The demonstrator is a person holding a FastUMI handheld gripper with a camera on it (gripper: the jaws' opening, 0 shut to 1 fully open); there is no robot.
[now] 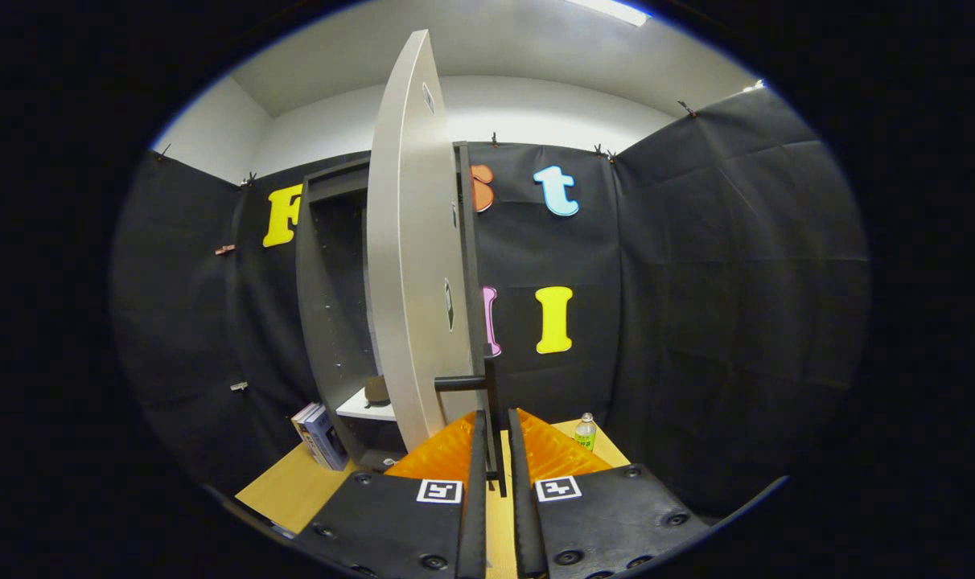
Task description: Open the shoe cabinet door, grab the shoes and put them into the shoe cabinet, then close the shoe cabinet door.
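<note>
The dark shoe cabinet (327, 305) stands on the wooden table with its pale door (411, 265) swung wide, edge-on to me. The door's black bar handle (494, 434) runs down between my fingers, and my gripper (495, 418) is shut on it, the fingertips (479, 434) close on either side of the bar. Inside the cabinet, a brown shoe (376, 391) rests on a white shelf (359, 408), partly hidden behind the door.
Books (320, 436) lean against the cabinet's left foot on the wooden table (294, 486). A small bottle (586, 432) stands beyond my fingers to the right, near the black cloth wall.
</note>
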